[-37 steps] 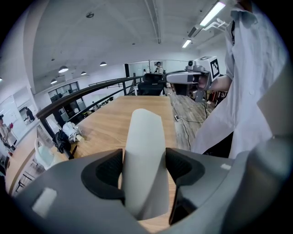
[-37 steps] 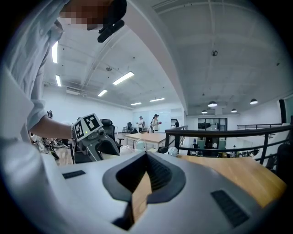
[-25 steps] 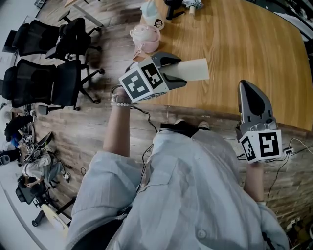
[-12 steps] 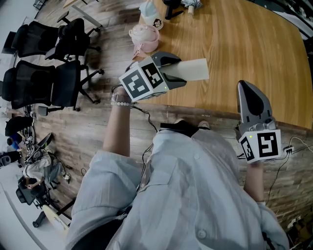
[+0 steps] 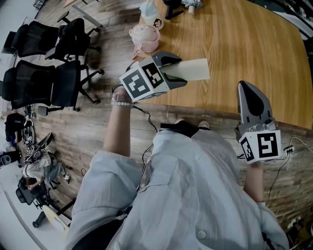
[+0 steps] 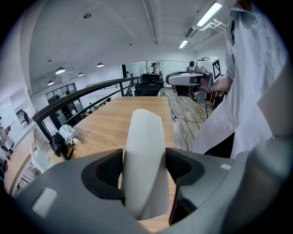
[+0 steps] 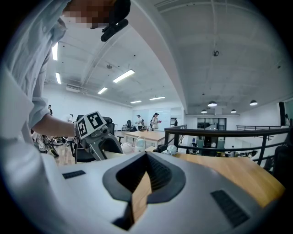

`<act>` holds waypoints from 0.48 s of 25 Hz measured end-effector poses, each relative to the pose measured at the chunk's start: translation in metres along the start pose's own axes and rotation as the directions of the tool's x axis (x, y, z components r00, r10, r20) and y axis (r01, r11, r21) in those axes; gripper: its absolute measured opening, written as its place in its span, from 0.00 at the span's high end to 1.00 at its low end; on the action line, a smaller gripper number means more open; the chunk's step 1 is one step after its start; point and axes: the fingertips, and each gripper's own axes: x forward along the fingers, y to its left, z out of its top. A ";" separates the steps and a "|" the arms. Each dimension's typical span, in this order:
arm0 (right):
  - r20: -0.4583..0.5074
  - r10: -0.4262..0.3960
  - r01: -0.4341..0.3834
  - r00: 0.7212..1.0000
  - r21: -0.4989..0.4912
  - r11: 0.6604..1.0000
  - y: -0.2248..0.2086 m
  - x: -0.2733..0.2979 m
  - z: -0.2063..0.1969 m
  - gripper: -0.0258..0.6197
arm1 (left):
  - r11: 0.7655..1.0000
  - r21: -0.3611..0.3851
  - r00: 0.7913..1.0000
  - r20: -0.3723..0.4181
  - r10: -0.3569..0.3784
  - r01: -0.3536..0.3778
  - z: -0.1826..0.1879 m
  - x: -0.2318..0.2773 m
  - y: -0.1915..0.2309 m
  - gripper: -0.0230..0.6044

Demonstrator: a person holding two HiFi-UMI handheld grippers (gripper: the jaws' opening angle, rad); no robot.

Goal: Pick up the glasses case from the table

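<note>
The glasses case (image 6: 144, 155) is seen dead centre in the left gripper view, a smooth, matte, off-white oblong with a rounded far end. It is pinched across its width by the dark grey jaws of the left gripper (image 5: 182, 72). In the head view it is found just above the middle of the frame, sticking out to the right of the gripper and held in the air over the near edge of the table (image 5: 244, 44). The case is closed, so whatever is inside cannot be told. The table is shown as a broad curved top of light wood with fine straight grain, filling the upper right. The left gripper's cube (image 5: 142, 80), printed with black-and-white square markers, is carried above a wrist ringed by a bead bracelet (image 5: 120, 101). At the right edge of the frame the right gripper (image 5: 247, 87) is pointed up at the table's rim. Its smooth grey jaws are pressed together on nothing, and only a thin sliver of wood shows through the slit in the right gripper view. At top centre a glossy pink rounded pot (image 5: 145, 38) is seen with its lid on, contents hidden, near a pale cup (image 5: 151, 12). Black mesh office chairs (image 5: 44, 83) are lined up at the upper left on a plank floor (image 5: 73, 132).
</note>
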 end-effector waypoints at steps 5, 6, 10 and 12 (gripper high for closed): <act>0.005 0.000 0.000 1.000 0.001 1.000 0.000 0.001 0.001 0.96 | 1.000 0.000 1.000 -0.008 0.002 -0.002 -0.002 0.001 0.000 0.49; 0.006 0.000 0.000 1.000 0.001 1.000 0.000 0.001 0.001 0.96 | 1.000 0.000 1.000 -0.008 0.001 -0.001 -0.003 0.002 0.000 0.49; 0.004 0.000 0.000 1.000 -0.001 1.000 0.002 0.000 0.002 0.96 | 1.000 -0.003 1.000 -0.011 0.002 -0.002 -0.005 0.001 0.000 0.49; 0.002 -0.001 0.001 1.000 -0.002 1.000 0.002 -0.002 0.003 0.96 | 1.000 -0.003 1.000 -0.013 0.004 -0.004 -0.006 -0.001 -0.001 0.49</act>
